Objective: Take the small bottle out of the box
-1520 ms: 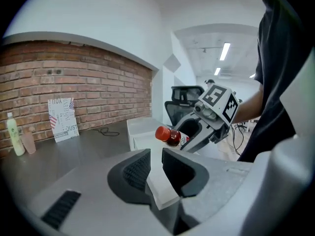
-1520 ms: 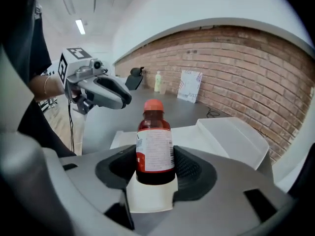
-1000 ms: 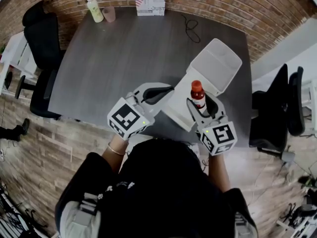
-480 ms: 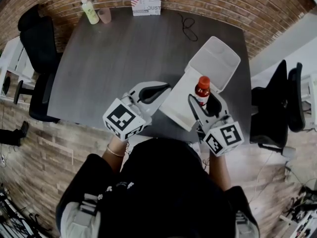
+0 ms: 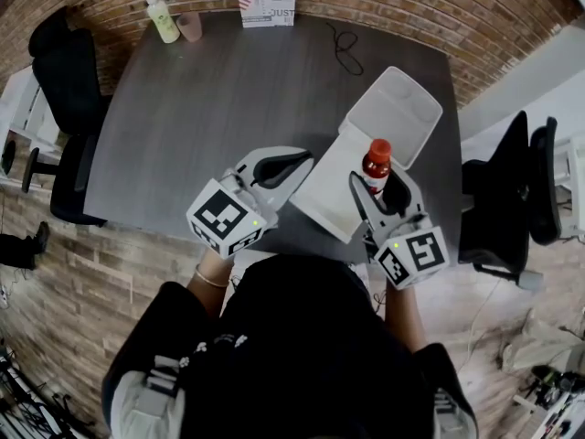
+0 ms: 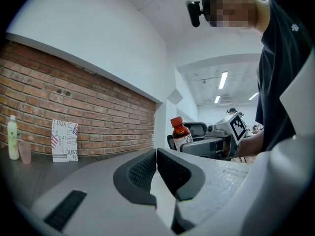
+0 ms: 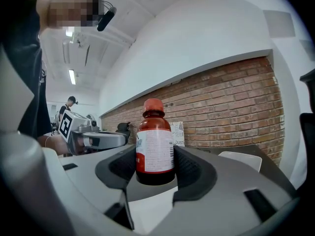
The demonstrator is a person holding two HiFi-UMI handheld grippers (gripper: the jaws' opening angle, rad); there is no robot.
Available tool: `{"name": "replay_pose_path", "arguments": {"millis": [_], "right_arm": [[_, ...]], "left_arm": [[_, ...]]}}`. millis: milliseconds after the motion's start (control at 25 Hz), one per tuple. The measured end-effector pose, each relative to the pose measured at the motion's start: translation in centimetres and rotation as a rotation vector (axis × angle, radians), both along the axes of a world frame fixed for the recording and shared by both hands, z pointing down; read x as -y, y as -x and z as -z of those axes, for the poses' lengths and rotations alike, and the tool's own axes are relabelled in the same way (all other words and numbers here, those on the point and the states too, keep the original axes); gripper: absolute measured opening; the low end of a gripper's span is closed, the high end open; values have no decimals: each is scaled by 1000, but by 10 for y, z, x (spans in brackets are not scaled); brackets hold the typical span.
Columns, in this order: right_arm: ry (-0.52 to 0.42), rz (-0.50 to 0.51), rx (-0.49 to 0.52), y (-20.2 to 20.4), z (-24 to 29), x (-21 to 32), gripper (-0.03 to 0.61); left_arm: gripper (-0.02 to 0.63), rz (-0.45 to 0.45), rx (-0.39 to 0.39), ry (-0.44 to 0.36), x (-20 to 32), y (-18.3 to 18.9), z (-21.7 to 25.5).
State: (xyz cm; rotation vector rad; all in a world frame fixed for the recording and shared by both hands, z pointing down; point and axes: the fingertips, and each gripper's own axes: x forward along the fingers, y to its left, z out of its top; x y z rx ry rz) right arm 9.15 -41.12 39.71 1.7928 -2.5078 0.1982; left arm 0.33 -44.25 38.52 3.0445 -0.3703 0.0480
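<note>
I see the white box [image 5: 322,190] lying open. Just beside its left edge, my left gripper [image 6: 156,168] has its jaws pressed together (nothing between them). Over its right side, my right gripper [image 7: 155,166] clamps the small bottle [image 7: 154,141] upright.

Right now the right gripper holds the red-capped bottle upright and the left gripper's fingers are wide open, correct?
No. The left gripper view shows the left gripper with fingers shut together, empty. The right gripper does hold the red-capped bottle upright.
</note>
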Motion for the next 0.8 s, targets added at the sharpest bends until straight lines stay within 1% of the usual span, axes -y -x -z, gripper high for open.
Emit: {"name": "replay_pose_path", "arguments": {"millis": [160, 280, 400, 520, 800], "right_arm": [[-1, -1, -15, -2, 1, 0, 221], [0, -5, -19, -4, 2, 2, 221], [-1, -4, -23, -5, 2, 2, 221], [4, 0, -24, -4, 1, 3, 221], [7, 3, -37, -4, 2, 4, 221]], "left_arm": [[9, -9, 4, 3, 0, -5, -2], [9, -5, 21, 31, -1, -6, -5], [9, -10, 19, 8, 0, -7, -4], [9, 13, 31, 20, 5, -2, -6], [9, 39, 32, -5, 12, 5, -3]]}}
